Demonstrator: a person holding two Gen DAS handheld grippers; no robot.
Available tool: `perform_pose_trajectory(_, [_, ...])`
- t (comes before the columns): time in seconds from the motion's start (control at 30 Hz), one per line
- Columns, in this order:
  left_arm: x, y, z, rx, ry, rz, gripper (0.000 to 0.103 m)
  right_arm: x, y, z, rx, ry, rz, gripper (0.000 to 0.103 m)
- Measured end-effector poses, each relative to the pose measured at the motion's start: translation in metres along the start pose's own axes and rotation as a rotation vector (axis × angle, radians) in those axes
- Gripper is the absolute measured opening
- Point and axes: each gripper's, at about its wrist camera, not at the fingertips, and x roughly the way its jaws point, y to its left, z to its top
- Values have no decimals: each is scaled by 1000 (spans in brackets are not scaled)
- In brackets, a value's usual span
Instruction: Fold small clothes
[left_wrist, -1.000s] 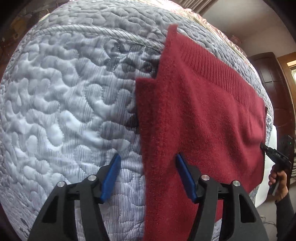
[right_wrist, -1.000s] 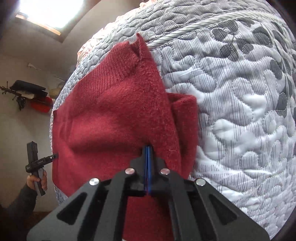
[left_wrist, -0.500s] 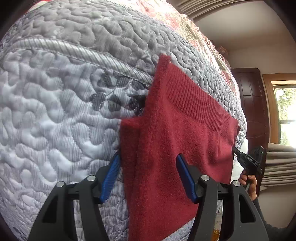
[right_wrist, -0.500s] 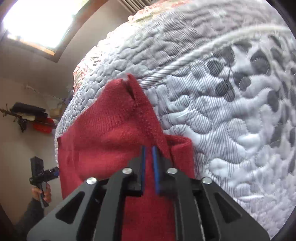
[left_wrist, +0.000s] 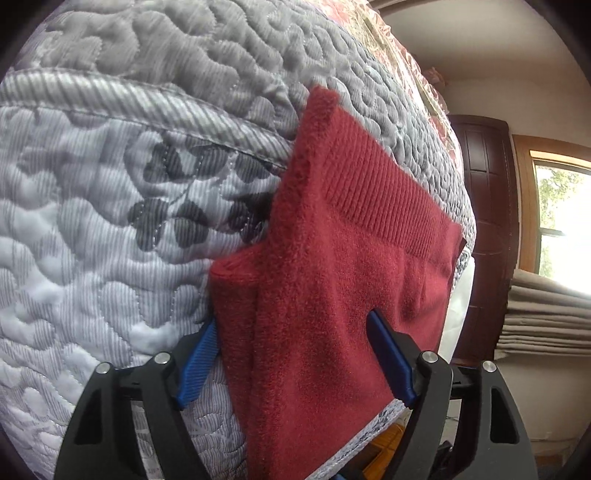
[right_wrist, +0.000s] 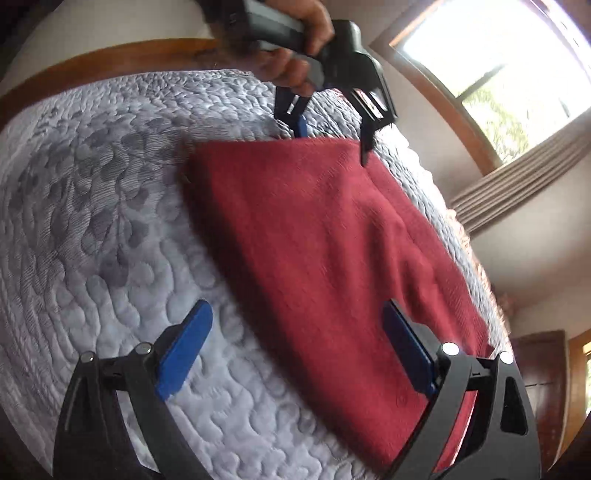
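Fleece fills the gap between your left gripper (left_wrist: 295, 363) fingers in the left wrist view: a dark red folded garment (left_wrist: 343, 280) with a ribbed knit band lies on the grey quilted bedspread (left_wrist: 110, 184). Your fingers stand wide apart and straddle its near folded edge, gripping nothing; the left blue pad (left_wrist: 197, 365) sits just beside the fold, the right pad over the cloth. A dark wooden door (left_wrist: 484, 221) stands beyond the right finger.

In the right wrist view, your right gripper (right_wrist: 295, 349) is also spread wide and empty. The garment (right_wrist: 321, 258) runs ahead from the right finger, the left finger over bare quilt (right_wrist: 92, 240). At its far edge, a hand (right_wrist: 291, 55) holds the other gripper, fingers straddling the far corner.
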Motion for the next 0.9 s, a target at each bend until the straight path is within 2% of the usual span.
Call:
perform_pose_trajectory(0.13, [1, 5, 2, 18, 11, -9, 79, 36, 38, 28, -107, 6, -89, 92])
perform_pose_trajectory(0.27, [-1, 7, 0, 46, 13, -15, 77, 59, 57, 49, -146, 14, -143, 92])
perform_pose_trajectory(0.37, [-4, 12, -1, 40, 12, -14, 69, 68, 50, 69, -123, 11, -160, 92])
perform_pose_trajectory(0.4, [-6, 14, -1, 39, 10, -10, 60, 73, 46, 79, -100, 14, -174, 92])
perform_pose_trajectory(0.5, [-7, 21, 0, 36, 17, 14, 46, 91, 34, 94, -75, 58, -169, 92])
perform_pose_trajectory(0.63, [-7, 28, 1, 11, 22, 9, 42, 100, 39, 105, -110, 52, -194, 92])
perform_pose_trajectory(0.7, [-7, 27, -1, 21, 16, 15, 42, 102, 36, 105, -95, 60, -177, 90])
perform_pose_trajectory(0.73, [-7, 24, -1, 29, 12, 20, 40, 102, 33, 106, -73, 66, -147, 82])
perform_pose_trajectory(0.77, [-7, 22, -2, 37, 10, 29, 34, 103, 28, 107, -50, 75, -107, 74])
perform_pose_trajectory(0.8, [-8, 20, -3, 40, 7, 36, 29, 101, 26, 106, -26, 87, -64, 55])
perform_pose_trajectory(0.83, [-9, 18, -3, 40, 4, 38, 28, 102, 24, 106, -7, 98, -32, 44])
perform_pose_trajectory(0.9, [-10, 13, -3, 45, 6, 48, 24, 101, 22, 107, 5, 105, -15, 39])
